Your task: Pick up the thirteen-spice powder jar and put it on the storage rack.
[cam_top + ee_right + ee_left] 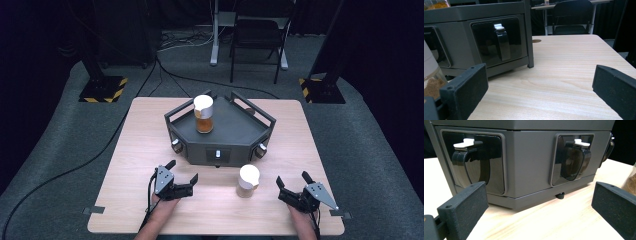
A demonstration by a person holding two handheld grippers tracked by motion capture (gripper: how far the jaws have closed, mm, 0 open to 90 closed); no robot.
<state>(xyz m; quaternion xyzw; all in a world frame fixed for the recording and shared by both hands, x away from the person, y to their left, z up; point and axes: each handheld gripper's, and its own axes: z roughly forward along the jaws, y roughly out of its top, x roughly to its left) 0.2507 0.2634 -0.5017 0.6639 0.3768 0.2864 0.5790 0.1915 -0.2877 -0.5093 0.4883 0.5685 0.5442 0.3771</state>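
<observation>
- From the high view, your left gripper and right gripper both rest on the wooden table, jaws spread wide and holding nothing.
- The white-lidded spice jar stands on the table between them, nearer your right gripper; a second jar stands on the grey angular rack.
- The left gripper view alone shows the rack's black spouts with white tabs close up.
- In both gripper views the near jar is cut off at the frame edge.
- The rack stands just behind the near jar.
</observation>
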